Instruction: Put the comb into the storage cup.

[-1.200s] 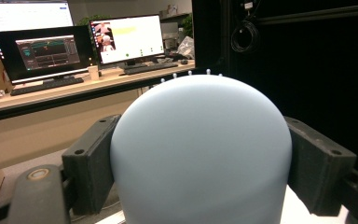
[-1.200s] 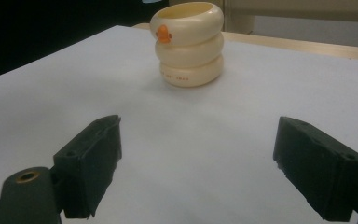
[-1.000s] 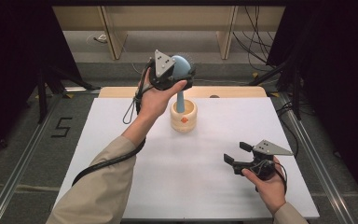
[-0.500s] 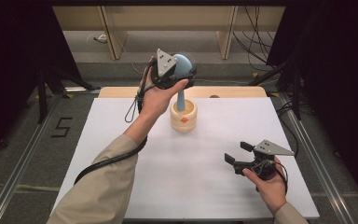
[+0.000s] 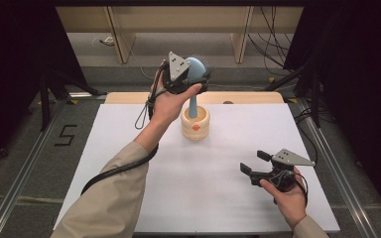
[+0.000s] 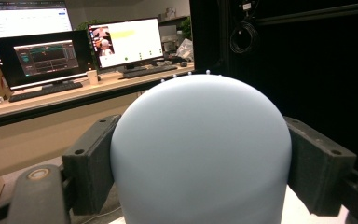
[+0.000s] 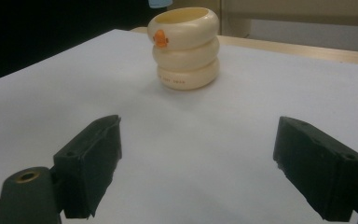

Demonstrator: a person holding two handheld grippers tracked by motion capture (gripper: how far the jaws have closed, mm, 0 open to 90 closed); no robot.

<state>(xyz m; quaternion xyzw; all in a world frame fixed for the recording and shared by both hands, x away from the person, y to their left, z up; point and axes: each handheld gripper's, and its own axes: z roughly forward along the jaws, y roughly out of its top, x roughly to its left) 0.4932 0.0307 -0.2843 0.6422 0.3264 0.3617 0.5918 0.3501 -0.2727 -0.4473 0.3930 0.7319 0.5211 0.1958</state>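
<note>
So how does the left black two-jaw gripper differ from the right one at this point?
The left gripper is raised above the cream ringed holder, jaws shut on the pale blue brush head. The right gripper sits low over the white table, jaws open with nothing between them. Both have black jaws and a grey plate.

One brush (image 5: 196,74) is standing with its handle in the holder (image 5: 195,124), its blue head rising above the holder's mouth. One cream holder, ribbed in three rings and bearing one orange mark, is sitting on the white desk (image 5: 129,148). Two hand-held grippers are showing: the left hand-held gripper (image 5: 191,82) is sitting above the holder, clamping the brush head, and the right hand-held gripper (image 5: 255,163) is lying well apart from the holder, nearer the person. Two monitors (image 6: 123,42) are glowing beyond the brush in the left gripper view.
</note>
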